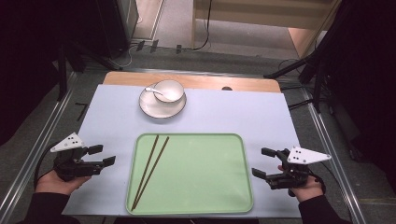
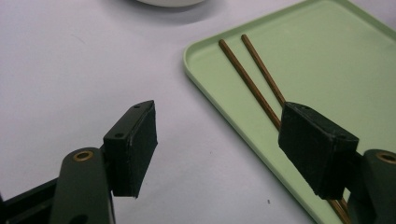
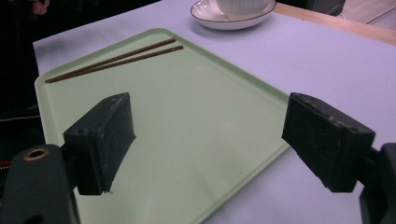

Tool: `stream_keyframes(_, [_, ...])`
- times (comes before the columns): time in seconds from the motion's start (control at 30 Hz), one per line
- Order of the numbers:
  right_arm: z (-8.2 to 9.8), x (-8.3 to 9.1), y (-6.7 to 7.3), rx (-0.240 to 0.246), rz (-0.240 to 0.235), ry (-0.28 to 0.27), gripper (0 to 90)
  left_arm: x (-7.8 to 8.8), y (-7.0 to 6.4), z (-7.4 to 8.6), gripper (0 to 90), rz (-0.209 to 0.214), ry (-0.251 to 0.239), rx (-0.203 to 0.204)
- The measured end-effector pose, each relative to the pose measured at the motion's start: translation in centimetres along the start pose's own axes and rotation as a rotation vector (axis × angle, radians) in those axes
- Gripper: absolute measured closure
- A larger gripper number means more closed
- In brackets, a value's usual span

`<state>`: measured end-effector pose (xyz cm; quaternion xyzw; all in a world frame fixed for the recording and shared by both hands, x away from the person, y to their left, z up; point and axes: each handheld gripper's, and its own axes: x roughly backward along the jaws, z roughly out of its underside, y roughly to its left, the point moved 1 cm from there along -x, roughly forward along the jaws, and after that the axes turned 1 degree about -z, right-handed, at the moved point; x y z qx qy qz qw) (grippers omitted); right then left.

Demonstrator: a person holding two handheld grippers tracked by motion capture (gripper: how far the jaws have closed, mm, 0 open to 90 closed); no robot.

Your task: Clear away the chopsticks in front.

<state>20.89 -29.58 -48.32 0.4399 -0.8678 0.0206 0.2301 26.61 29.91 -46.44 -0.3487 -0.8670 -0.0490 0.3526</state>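
Chopsticks (image 1: pixel 150 170) lie as a pair in the left part of a pale green tray (image 1: pixel 219 186), close together at the end nearest the person and spreading slightly toward the far end; they rest flat on the tray floor, touched by nothing. The tray sits at the near middle of a counter (image 1: pixel 243 112) covered by a light lavender sheet, with a strip of bare wood showing along the far edge. Beyond the tray, well apart from it, a white plate (image 1: pixel 154 109) carries a white bowl (image 1: pixel 169 90), and a white spoon (image 1: pixel 154 90) leans in the bowl with its handle pointing left. The left tongs (image 1: pixel 105 155) are held just beside the tray's left edge, over the sheet, pointing toward the tray; their jaws stand wide apart with nothing between them, and in the left gripper view the chopsticks (image 2: pixel 252 84) pass behind the right-hand jaw. The right tongs (image 1: pixel 261 162) are held just beside the tray's right edge, pointing inward at it, their jaws likewise spread wide and empty; the right gripper view looks between them across the bare tray floor (image 3: pixel 196 121) to the chopsticks (image 3: pixel 116 59) at its far side and the plate (image 3: pixel 219 21) beyond.
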Motion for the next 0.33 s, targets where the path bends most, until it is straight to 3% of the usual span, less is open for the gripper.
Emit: stream_keyframes(0.33, [0.01,-0.02,0.0,-0.001,-0.001,0.001,16.9,-0.11,0.06,0.02,28.3,-0.007,0.008,0.007])
